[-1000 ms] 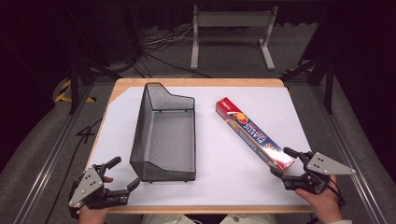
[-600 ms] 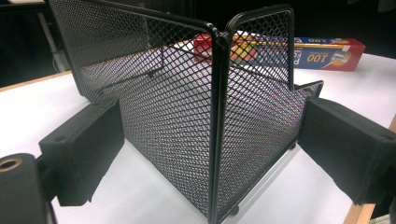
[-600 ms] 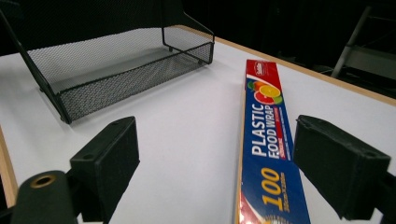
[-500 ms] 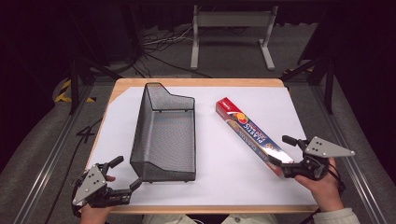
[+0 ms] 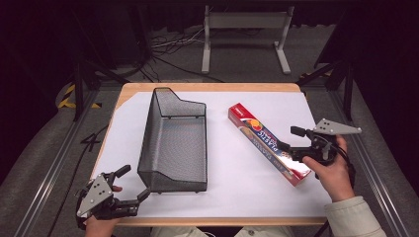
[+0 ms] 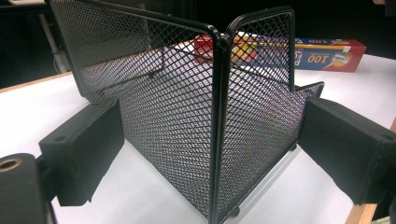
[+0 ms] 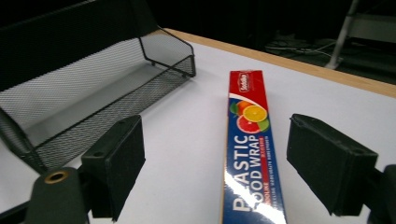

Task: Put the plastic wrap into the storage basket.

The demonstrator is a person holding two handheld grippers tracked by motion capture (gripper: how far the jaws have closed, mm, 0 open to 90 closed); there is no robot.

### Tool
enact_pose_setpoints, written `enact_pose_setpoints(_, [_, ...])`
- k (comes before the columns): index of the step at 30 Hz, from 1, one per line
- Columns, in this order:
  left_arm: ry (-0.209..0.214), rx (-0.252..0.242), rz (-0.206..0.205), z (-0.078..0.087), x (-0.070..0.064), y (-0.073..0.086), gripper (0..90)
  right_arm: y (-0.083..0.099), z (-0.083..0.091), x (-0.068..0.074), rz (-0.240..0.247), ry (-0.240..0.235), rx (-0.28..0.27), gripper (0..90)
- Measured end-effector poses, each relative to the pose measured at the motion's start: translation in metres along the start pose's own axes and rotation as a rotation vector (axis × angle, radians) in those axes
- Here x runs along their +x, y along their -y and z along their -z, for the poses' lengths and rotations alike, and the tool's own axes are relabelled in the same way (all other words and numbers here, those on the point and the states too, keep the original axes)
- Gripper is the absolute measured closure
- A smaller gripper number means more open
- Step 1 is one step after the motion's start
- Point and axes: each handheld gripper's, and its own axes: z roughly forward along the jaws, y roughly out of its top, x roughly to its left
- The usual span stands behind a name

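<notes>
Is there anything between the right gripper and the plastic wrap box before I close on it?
Nothing visible: the right gripper is open, and the plastic wrap box lies between its jaws on bare white table.

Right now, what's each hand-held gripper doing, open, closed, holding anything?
Left hand-held gripper: open, jaws either side of the basket corner, holding nothing.
Right hand-held gripper: open over the box, holding nothing.

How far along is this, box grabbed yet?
Nothing looks finished: the mesh basket is empty. In hand: the right claw straddles the plastic wrap box, jaws open, no grip. The left claw waits open at the basket's near corner. Left: grasp and lift.
</notes>
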Motion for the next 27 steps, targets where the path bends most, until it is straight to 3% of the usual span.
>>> enact_pose_setpoints(6, [-0.001,0.001,-0.002,0.0,0.0,0.0,8.1,-0.009,-0.018,-0.003,0.032,0.007,0.01,17.8])
enact_pose_setpoints(10, [-0.001,0.002,-0.003,0.0,0.0,0.0,8.1,-0.012,-0.036,-0.01,-0.02,-0.034,0.104,15.0])
enact_pose_setpoints(15, [-0.004,0.003,-0.002,0.002,0.0,0.001,8.1,-0.01,-0.057,-0.015,-0.037,-0.019,0.18,11.8])
enact_pose_setpoints(27, [-0.03,0.002,-0.002,0.011,-0.003,0.004,8.2,-0.005,-0.105,-0.023,-0.041,0.023,0.357,15.1])
